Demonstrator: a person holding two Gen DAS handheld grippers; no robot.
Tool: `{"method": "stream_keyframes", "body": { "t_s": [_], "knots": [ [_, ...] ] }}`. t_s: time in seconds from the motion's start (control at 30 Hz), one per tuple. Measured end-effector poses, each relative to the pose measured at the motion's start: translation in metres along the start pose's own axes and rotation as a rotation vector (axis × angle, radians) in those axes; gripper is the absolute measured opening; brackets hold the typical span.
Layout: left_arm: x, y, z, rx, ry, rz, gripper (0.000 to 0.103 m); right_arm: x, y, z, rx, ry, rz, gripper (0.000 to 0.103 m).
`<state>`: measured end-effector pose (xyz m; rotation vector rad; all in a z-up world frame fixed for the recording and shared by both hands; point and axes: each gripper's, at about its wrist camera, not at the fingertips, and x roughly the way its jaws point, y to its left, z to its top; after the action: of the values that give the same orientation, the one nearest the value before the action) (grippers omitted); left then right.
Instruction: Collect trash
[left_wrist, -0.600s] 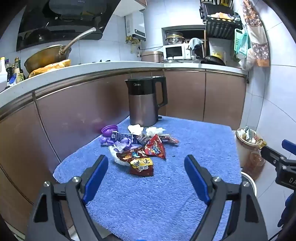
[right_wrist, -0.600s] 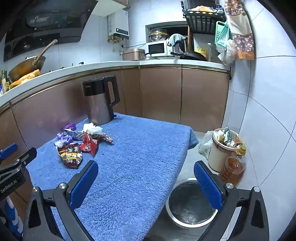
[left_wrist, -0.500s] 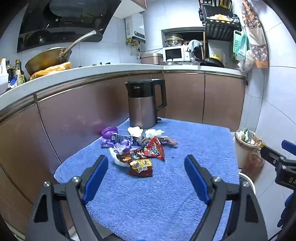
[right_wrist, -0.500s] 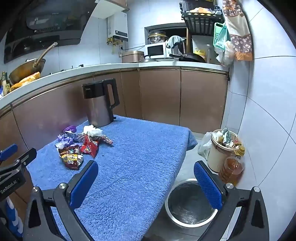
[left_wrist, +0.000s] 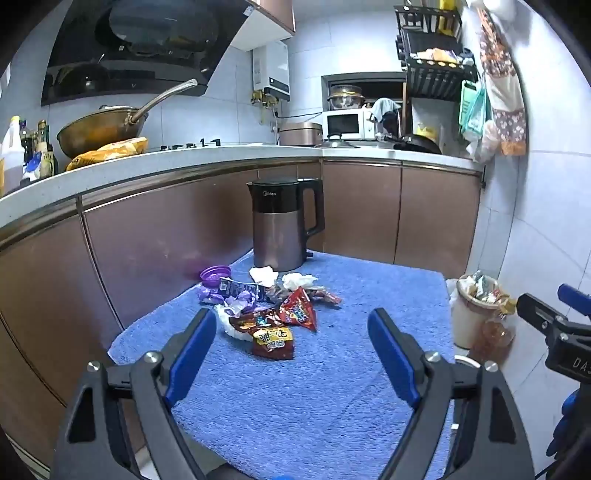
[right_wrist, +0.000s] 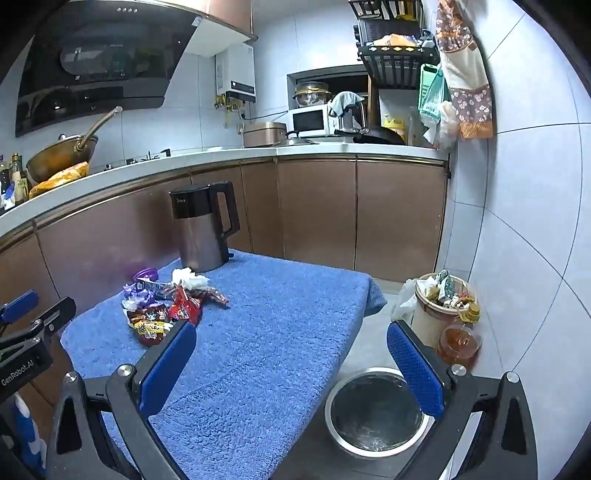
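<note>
Both the left gripper (left_wrist: 291, 332) and right gripper (right_wrist: 291, 350) hung wide open and empty, the wrappers (left_wrist: 273, 321) lay heaped on the blue towel (left_wrist: 332, 398) by the kettle (left_wrist: 282, 225), untouched, so reaching in came next, I reckoned.

A deep blue, fuzzy towel (left_wrist: 332, 387) covers the counter. On it lie red and brown snack wrappers (left_wrist: 275, 326) printed with yellow and white lettering, purple foil scraps (left_wrist: 236, 297), crumpled white tissues (left_wrist: 295, 280) and a purple lid (left_wrist: 215, 274). The kettle (left_wrist: 282, 225) is brushed grey steel with a black top and handle. The cabinet doors (right_wrist: 399, 218) are coppery brown under a white worktop (right_wrist: 332, 149). The left gripper (left_wrist: 291, 350) and the right gripper (right_wrist: 291, 369) are black with blue pads. A cream bin (right_wrist: 430, 317) stands beside an amber bottle (right_wrist: 460, 341) and a silver bowl (right_wrist: 375, 413). A brown floral cloth (right_wrist: 467, 81) hangs on pale tiles (right_wrist: 535, 221).
</note>
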<state>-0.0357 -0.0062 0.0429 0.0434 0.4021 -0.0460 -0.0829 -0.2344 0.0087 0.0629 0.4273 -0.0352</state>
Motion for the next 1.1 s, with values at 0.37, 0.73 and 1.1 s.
{"method": "stream_keyframes", "body": {
  "t_s": [0.37,0.73,1.1],
  "knots": [
    [-0.002,-0.002,0.001,0.000,-0.017,-0.019,0.084,-0.008,-0.005,0.000,0.003,-0.022,-0.004,0.103],
    [0.028,0.001,0.013,-0.026,0.000,0.052,0.084,0.016,-0.021,-0.006,0.000,-0.002,0.035,0.103],
    [0.064,-0.008,0.039,-0.086,-0.037,0.052,0.084,0.054,-0.049,-0.001,-0.001,0.016,0.082,0.103]
  ]
}}
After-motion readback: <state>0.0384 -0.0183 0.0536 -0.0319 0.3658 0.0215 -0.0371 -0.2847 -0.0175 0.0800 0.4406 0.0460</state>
